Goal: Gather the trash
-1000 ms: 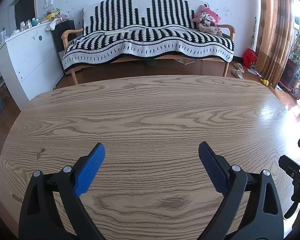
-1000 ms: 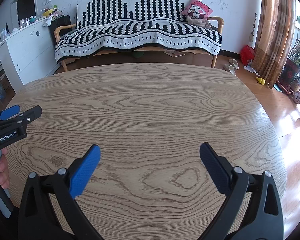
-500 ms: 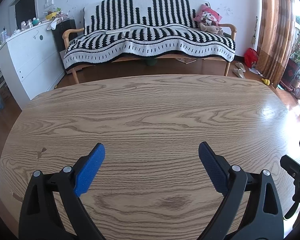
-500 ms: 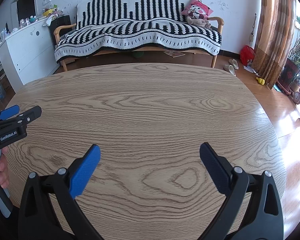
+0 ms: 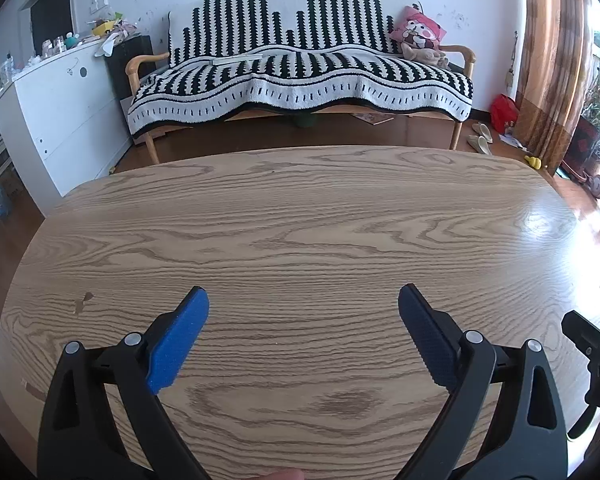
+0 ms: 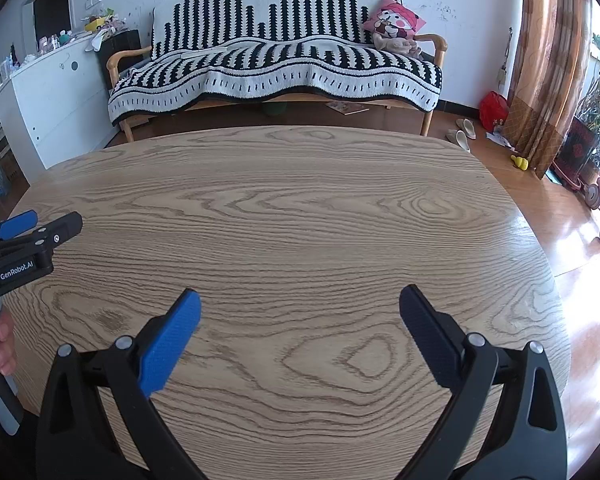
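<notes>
"GenRobot.AI" in white on black body of left gripper (image 6: 24, 226).

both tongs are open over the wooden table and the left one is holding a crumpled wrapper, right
Not quite. Both the left tongs and the right tongs are open over the oval wood-grain table, but the left tongs hold nothing: the left wrist view shows only bare tabletop between the blue pads.

right gripper (image 5: 596, 344) cut off at edge, cabinet-top clutter (image 5: 60, 46) indistinct
</notes>
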`<control>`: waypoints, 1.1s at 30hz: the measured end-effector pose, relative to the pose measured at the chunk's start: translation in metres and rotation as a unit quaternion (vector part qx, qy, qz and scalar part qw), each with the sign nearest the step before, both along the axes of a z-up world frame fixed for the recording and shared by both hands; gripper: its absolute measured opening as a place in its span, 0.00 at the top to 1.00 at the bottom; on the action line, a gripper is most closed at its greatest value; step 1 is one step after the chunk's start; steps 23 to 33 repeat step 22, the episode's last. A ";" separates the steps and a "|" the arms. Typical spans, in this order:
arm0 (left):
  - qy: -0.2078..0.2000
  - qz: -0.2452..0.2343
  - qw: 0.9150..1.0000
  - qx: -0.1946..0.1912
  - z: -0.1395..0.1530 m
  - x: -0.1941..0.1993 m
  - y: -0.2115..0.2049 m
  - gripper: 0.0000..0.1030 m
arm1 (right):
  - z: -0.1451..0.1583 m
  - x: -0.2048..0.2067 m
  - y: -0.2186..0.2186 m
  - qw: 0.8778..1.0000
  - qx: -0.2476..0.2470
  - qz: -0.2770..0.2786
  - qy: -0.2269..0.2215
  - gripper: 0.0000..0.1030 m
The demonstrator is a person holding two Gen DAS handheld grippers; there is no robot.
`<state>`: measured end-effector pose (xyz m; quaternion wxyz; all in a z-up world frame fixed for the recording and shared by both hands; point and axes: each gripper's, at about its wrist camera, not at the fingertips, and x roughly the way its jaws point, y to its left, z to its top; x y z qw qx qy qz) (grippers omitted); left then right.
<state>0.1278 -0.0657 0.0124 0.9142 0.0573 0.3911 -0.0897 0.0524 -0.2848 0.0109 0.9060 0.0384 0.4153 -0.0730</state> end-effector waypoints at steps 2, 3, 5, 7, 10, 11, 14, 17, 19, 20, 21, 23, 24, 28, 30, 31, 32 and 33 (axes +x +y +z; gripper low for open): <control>0.001 0.000 1.000 -0.001 0.000 0.001 0.000 0.10 | 0.000 0.000 0.000 1.000 -0.001 0.000 0.000 0.07; 0.001 0.001 1.000 -0.001 0.000 0.001 0.000 0.10 | 0.000 0.000 -0.001 1.000 -0.001 0.000 0.000 0.07; 0.001 0.002 1.000 -0.001 0.000 0.001 0.001 0.10 | 0.000 0.000 -0.001 1.000 -0.001 0.000 0.000 0.07; 0.000 0.000 1.000 -0.002 0.000 0.000 0.001 0.10 | 0.000 0.000 -0.001 1.000 -0.001 0.001 0.000 0.07; -0.002 -0.003 1.000 -0.001 0.000 0.001 0.000 0.10 | 0.000 0.000 -0.001 1.000 -0.001 0.001 0.000 0.07; -0.002 -0.005 1.000 -0.001 0.000 0.000 0.000 0.10 | 0.000 0.000 -0.001 1.000 -0.001 0.000 0.000 0.07; -0.003 -0.005 1.000 0.000 0.001 0.000 -0.001 0.10 | 0.000 0.000 -0.001 1.000 -0.001 0.000 0.000 0.07; -0.004 0.002 1.000 0.003 0.002 0.003 -0.001 0.10 | 0.000 -0.001 -0.002 1.000 -0.001 0.000 -0.001 0.07; -0.001 0.008 1.000 0.002 0.002 0.004 0.001 0.10 | 0.002 -0.002 -0.004 1.000 -0.001 -0.002 -0.003 0.07; 0.000 0.009 1.000 0.002 0.002 0.004 0.001 0.10 | 0.002 -0.002 -0.006 1.000 0.000 -0.002 -0.004 0.07; 0.002 0.010 1.000 0.002 0.002 0.004 0.002 0.10 | 0.003 -0.002 -0.005 1.000 0.000 -0.003 -0.004 0.07; 0.002 0.010 1.000 0.000 0.002 0.004 0.002 0.10 | 0.003 -0.002 -0.006 1.000 0.001 -0.004 -0.004 0.07; 0.002 0.010 1.000 0.000 0.002 0.004 0.002 0.10 | 0.003 -0.002 -0.006 1.000 0.001 -0.004 -0.004 0.07; 0.002 0.010 1.000 0.000 0.002 0.004 0.002 0.10 | 0.003 -0.002 -0.006 1.000 0.001 -0.004 -0.004 0.07; 0.002 0.010 1.000 0.000 0.002 0.004 0.002 0.10 | 0.003 -0.002 -0.006 1.000 0.001 -0.004 -0.004 0.07; 0.002 0.010 1.000 0.000 0.002 0.004 0.002 0.10 | 0.003 -0.002 -0.006 1.000 0.001 -0.004 -0.004 0.07; 0.002 0.010 1.000 0.000 0.002 0.004 0.002 0.10 | 0.003 -0.002 -0.006 1.000 0.001 -0.004 -0.004 0.07; 0.002 0.010 1.000 0.000 0.002 0.004 0.002 0.10 | 0.003 -0.002 -0.006 1.000 0.001 -0.004 -0.004 0.07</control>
